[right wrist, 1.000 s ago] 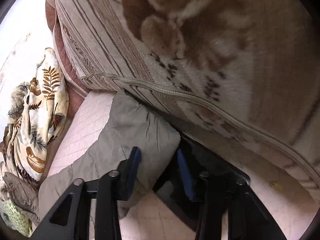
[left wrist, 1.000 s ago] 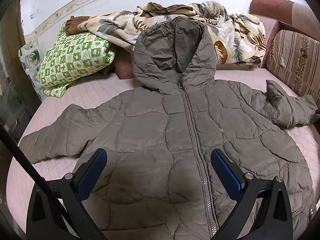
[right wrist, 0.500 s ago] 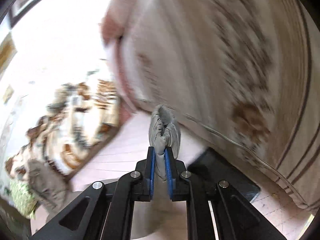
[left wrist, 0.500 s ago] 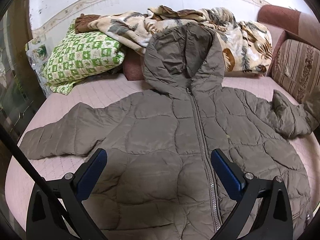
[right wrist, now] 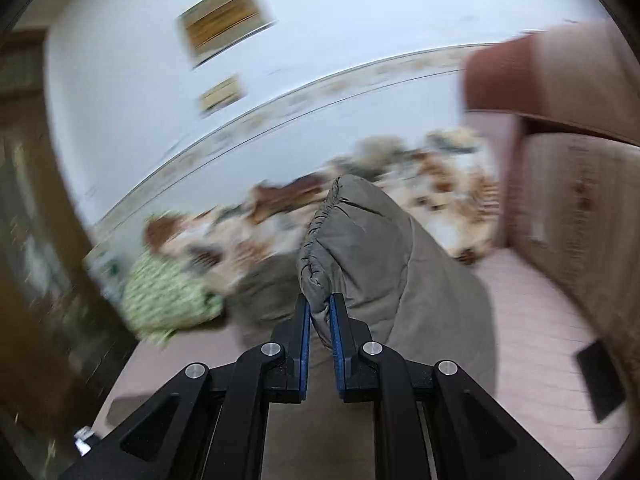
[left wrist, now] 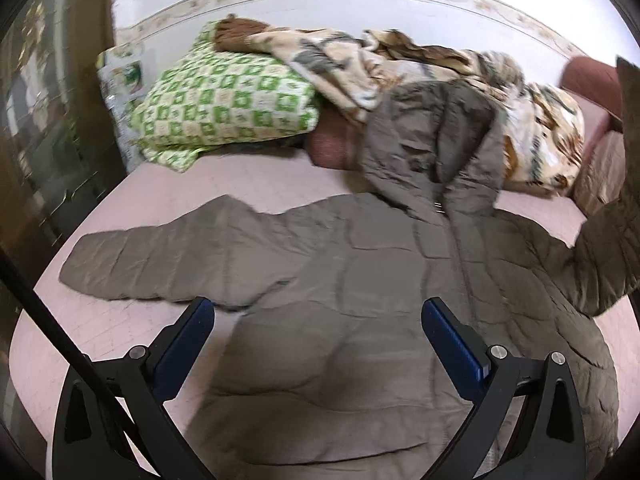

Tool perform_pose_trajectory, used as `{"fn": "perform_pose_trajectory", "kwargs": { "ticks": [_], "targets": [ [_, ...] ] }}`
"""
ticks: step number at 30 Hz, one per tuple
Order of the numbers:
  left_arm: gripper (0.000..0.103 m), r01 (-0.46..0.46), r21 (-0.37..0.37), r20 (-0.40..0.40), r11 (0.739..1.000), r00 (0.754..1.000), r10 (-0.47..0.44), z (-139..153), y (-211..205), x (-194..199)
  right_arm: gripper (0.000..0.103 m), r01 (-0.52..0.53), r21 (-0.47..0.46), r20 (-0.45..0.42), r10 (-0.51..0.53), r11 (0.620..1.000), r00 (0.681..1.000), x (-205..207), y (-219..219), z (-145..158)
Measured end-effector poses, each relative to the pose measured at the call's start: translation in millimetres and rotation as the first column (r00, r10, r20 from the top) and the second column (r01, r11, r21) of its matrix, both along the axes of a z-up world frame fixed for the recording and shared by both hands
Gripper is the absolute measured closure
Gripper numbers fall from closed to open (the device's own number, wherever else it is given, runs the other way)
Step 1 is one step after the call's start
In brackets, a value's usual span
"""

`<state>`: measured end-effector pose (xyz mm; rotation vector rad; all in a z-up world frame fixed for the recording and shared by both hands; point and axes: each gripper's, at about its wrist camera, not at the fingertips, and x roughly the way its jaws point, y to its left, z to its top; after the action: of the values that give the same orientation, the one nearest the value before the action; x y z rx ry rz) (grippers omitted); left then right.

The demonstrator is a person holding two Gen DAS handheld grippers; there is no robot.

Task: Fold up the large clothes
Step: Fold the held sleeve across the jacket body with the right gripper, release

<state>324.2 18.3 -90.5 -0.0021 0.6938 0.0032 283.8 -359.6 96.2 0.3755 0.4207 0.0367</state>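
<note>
The right gripper (right wrist: 319,316) pinched the grey-brown quilted hooded jacket's (left wrist: 360,300) elastic sleeve cuff (right wrist: 320,256) thinly; it could slip. The left gripper (left wrist: 318,320) gaped wide, empty.

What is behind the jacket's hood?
Behind the hood lies a leaf-print blanket, with a reddish bolster at its left. Whatever the hood itself covers is hidden.

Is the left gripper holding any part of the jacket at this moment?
No, the left gripper is wide open above the jacket, with nothing between its fingers.
</note>
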Motion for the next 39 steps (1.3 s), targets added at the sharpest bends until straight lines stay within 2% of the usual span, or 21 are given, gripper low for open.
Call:
{"fn": "perform_pose_trajectory", "kwargs": {
  "ticks": [4, 8, 15, 18, 20, 21, 22, 23, 24, 25, 26, 27, 28, 30, 31, 33, 35, 38, 39],
  "targets": [
    [0.0, -0.057, -0.029, -0.019, 0.998, 0.998, 0.056, -2.6, 32.7, 2.4, 0.093, -0.156, -0.028, -0.059, 0.154, 0.987, 0.986, 23.8, 85.2, -27.6],
    [0.0, -0.109, -0.058, -0.027, 0.992, 0.994, 0.107, -3.6, 61.2, 2.1, 0.093, -0.253, 0.004, -0.167, 0.25, 0.967, 0.954, 48.6, 146.6, -88.2],
    [0.0, -0.169, -0.075, -0.055, 0.983, 0.985, 0.165, -9.4, 88.4, 10.1, 0.093, -0.336, 0.106, -0.343, 0.351, 0.936, 0.871, 79.0, 214.5, -212.7],
    [0.0, -0.18, -0.086, -0.071, 0.98, 0.982, 0.174, -11.2, 92.0, 15.5, 0.09, -0.349, 0.13, -0.389, 0.372, 0.928, 0.843, 87.7, 229.2, -246.9],
    [0.0, -0.182, -0.09, -0.071, 0.979, 0.982, 0.175, -10.6, 90.9, 18.0, 0.078, -0.376, 0.184, -0.429, 0.418, 0.908, 0.801, 91.8, 232.7, -265.7],
    [0.0, -0.181, -0.088, -0.07, 0.98, 0.982, 0.175, -10.2, 89.4, 19.6, 0.076, -0.398, 0.224, -0.439, 0.456, 0.89, 0.774, 91.5, 232.4, -271.3],
    [0.0, -0.179, -0.084, -0.07, 0.98, 0.982, 0.174, -10.1, 86.7, 21.2, 0.071, -0.415, 0.256, -0.436, 0.488, 0.873, 0.756, 88.4, 230.2, -271.6],
    [0.0, -0.177, -0.078, -0.07, 0.981, 0.983, 0.172, -10.4, 83.4, 23.2, 0.062, -0.43, 0.275, -0.427, 0.51, 0.86, 0.747, 84.3, 225.5, -267.9],
    [0.0, -0.174, -0.075, -0.071, 0.982, 0.983, 0.169, -10.9, 80.9, 24.8, 0.058, -0.47, 0.301, -0.393, 0.557, 0.83, 0.731, 77.4, 217.9, -260.3],
    [0.0, -0.167, -0.077, -0.074, 0.983, 0.984, 0.162, -11.7, 77.7, 26.8, 0.053, -0.498, 0.302, -0.363, 0.581, 0.813, 0.728, 70.1, 210.7, -252.4],
    [0.0, -0.161, -0.074, -0.078, 0.984, 0.985, 0.155, -13.5, 73.7, 29.4, 0.053, -0.515, 0.287, -0.338, 0.588, 0.808, 0.735, 63.6, 201.2, -244.7],
    [0.0, -0.153, -0.07, -0.082, 0.986, 0.986, 0.147, -15.7, 68.8, 32.9, 0.053, -0.522, 0.273, -0.317, 0.588, 0.808, 0.744, 58.6, 191.2, -237.8],
    [0.0, -0.145, -0.065, -0.086, 0.987, 0.987, 0.139, -17.9, 64.6, 36.4, 0.053, -0.514, 0.25, -0.29, 0.57, 0.821, 0.769, 53.6, 173.9, -228.5],
    [0.0, -0.116, -0.047, -0.107, 0.992, 0.988, 0.11, -24.5, 50.2, 46.3, 0.053, -0.447, 0.192, -0.281, 0.485, 0.874, 0.828, 50.8, 139.5, -219.1],
    [0.0, -0.083, -0.038, -0.12, 0.996, 0.99, 0.078, -28.8, 38.9, 52.3, 0.053, -0.38, 0.152, -0.298, 0.409, 0.912, 0.862, 54.2, 116.0, -218.2],
    [0.0, -0.039, -0.002, -0.126, 0.999, 0.991, 0.038, -35.4, 19.7, 58.9, 0.053, -0.247, 0.076, -0.347, 0.258, 0.966, 0.902, 63.0, 76.0, -223.8],
    [0.0, 0.011, 0.046, -0.123, 0.999, 0.992, -0.005, -40.9, -1.2, 64.6, 0.054, -0.126, -0.007, -0.397, 0.112, 0.992, 0.911, 69.8, 35.7, -235.6],
    [0.0, 0.052, 0.096, -0.148, 0.994, 0.988, -0.038, -52.8, -25.8, 77.1, 0.055, 0.002, -0.072, -0.446, -0.034, 0.997, 0.894, 74.0, -19.0, -257.0],
    [0.0, 0.05, 0.105, -0.164, 0.993, 0.986, -0.032, -58.1, -29.2, 81.1, 0.055, 0.025, -0.069, -0.457, -0.054, 0.997, 0.888, 73.7, -30.3, -261.0]
  ]
}}
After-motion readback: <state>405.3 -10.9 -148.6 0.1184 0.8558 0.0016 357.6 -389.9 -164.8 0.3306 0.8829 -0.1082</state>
